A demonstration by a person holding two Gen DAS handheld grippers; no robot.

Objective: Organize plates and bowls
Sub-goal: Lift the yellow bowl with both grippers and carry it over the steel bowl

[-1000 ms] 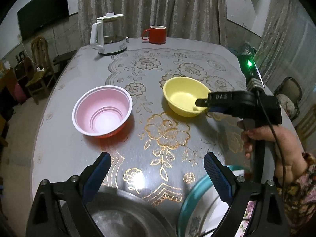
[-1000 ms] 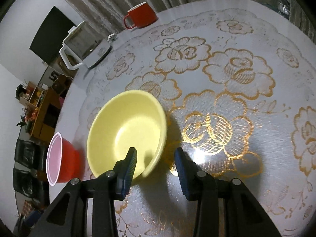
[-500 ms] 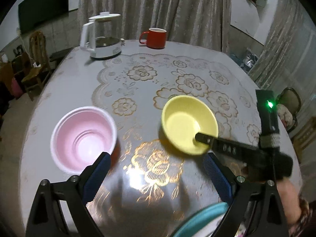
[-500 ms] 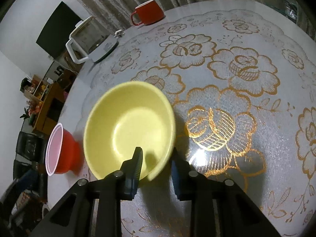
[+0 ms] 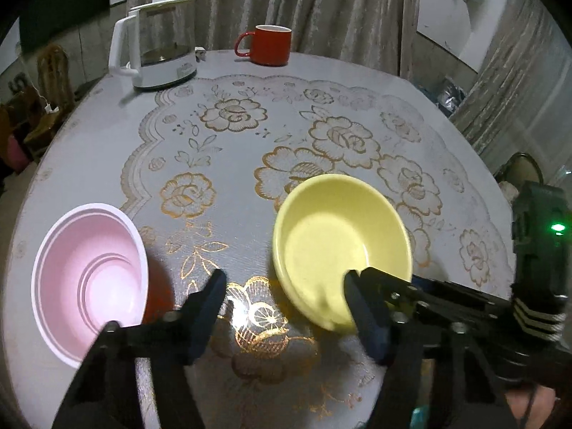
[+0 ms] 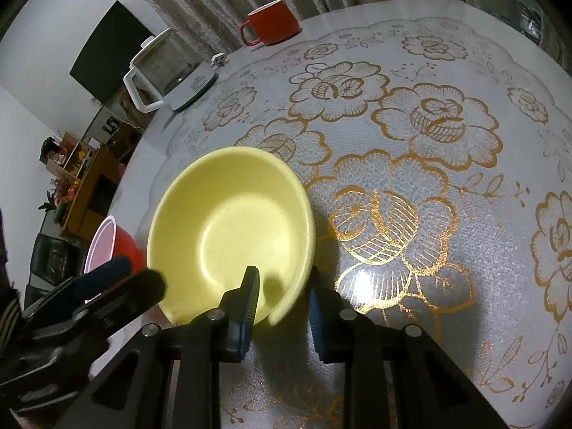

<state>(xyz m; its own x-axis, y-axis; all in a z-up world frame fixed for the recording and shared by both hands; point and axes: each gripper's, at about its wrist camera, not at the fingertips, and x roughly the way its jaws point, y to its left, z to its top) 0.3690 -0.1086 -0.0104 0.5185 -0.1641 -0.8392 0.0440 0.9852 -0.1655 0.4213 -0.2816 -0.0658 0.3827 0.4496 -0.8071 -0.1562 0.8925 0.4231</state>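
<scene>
Right gripper jaws clamp the yellow bowl; left gripper jaws gape.

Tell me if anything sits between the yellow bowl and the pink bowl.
Only the left gripper: its open jaws hang over the bare tablecloth between yellow bowl and pink bowl. Nothing visible rests there.

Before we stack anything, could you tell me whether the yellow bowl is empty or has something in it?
Empty: the yellow bowl shows only bare yellow inside, apart from the right gripper finger over its rim.
</scene>
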